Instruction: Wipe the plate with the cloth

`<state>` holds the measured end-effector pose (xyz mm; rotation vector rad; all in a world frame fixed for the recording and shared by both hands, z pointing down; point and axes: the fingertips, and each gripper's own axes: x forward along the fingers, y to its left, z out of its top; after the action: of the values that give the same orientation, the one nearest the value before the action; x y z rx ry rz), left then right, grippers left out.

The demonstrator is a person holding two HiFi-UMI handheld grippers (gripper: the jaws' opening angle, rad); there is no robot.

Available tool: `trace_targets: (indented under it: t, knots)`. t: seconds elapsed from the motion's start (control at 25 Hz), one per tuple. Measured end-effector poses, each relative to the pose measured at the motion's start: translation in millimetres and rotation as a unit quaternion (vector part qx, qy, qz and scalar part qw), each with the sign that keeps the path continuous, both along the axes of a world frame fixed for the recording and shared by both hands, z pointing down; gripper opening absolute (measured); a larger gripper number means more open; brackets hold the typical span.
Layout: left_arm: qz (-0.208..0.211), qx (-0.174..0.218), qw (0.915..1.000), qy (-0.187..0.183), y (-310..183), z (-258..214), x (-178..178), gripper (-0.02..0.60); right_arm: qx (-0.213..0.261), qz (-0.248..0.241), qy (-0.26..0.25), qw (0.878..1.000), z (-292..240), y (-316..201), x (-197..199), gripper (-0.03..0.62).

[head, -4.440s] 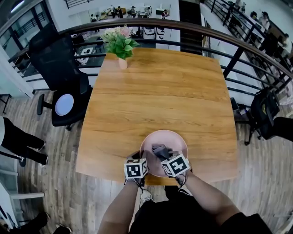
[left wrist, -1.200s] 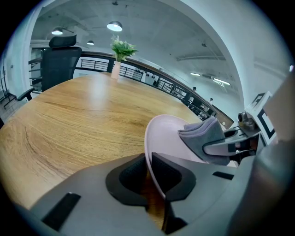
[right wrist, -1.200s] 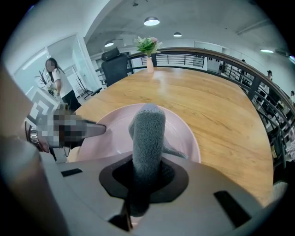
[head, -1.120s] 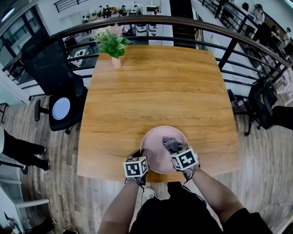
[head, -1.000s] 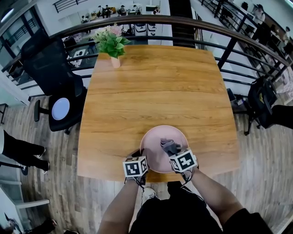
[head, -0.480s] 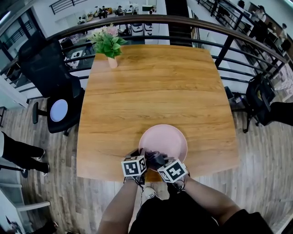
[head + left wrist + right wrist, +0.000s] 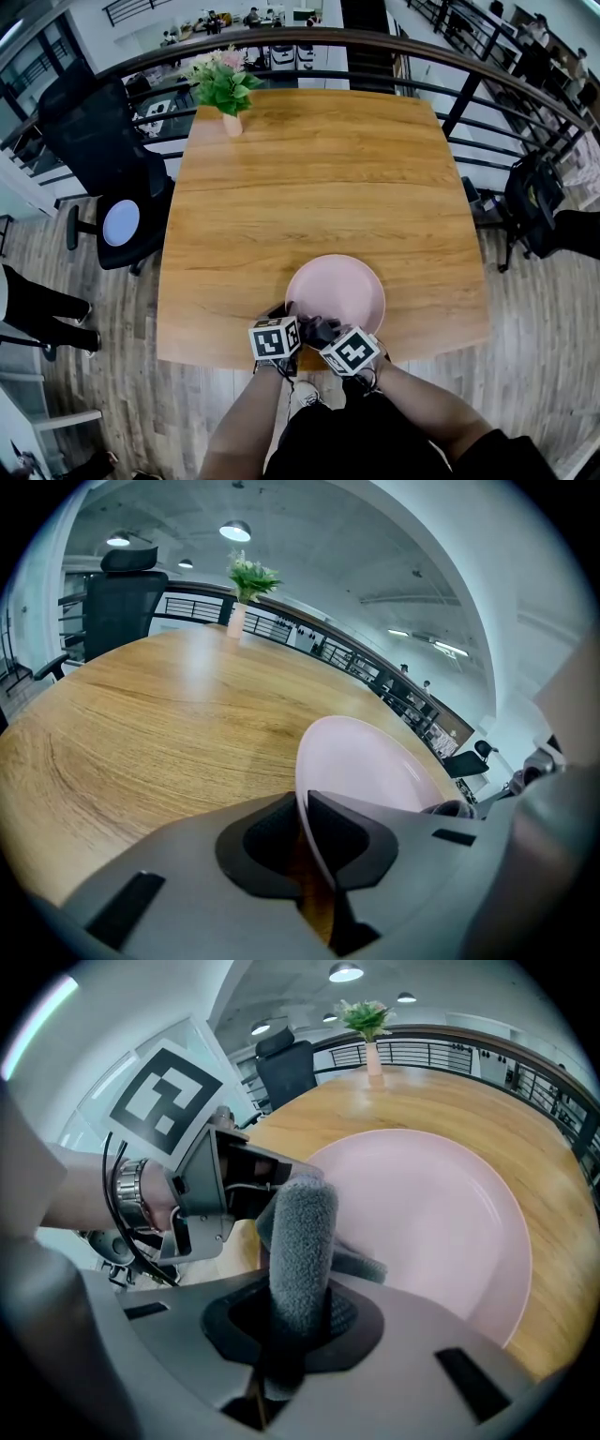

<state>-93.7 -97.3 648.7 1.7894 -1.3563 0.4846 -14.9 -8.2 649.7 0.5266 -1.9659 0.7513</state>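
With right tool point(image 7: 298, 1321) pinching the cloth point(image 7: 302, 1232) at the plate's point(image 7: 441, 1232) 6 o'clock rim and left tool point(image 7: 307, 841) clamped on that rim, risks tipping the plate off the tabletop's point(image 7: 319, 178) 6 o'clock edge if pressed hard.

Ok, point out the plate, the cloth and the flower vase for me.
plate point(image 7: 347, 281): head view, bare middle of its pink face.
cloth point(image 7: 302, 1241): right gripper view, middle of the grey roll.
flower vase point(image 7: 232, 124): head view, pale body below the leaves.
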Motion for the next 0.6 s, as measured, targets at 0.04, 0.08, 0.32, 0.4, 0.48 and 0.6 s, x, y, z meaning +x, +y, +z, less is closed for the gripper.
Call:
trace_targets:
  t: [0.04,0.08,0.32,0.4,0.48,0.6]
  knots:
    - [0.000,0.000,1.0000,0.001,0,0,0,0.052,0.002,-0.008,0.009,1.000,1,0,4,0.052]
    - [-0.001,0.000,1.0000,0.001,0,0,-1,0.052,0.005,-0.015,0.017,1.000,3,0,8,0.052]
    - [-0.001,0.001,1.0000,-0.004,1,0,-2,0.052,0.004,-0.019,0.041,0.999,6,-6,37,0.052]
    - [-0.001,0.001,1.0000,-0.004,1,0,-2,0.052,0.009,-0.025,0.053,0.998,7,-9,47,0.052]
    - [-0.002,0.000,1.0000,-0.005,2,1,-1,0.052,0.015,-0.031,0.061,0.998,9,-14,55,0.052]
    - [-0.002,0.000,1.0000,-0.004,1,1,-1,0.052,0.023,-0.027,0.079,0.996,8,-26,72,0.052]
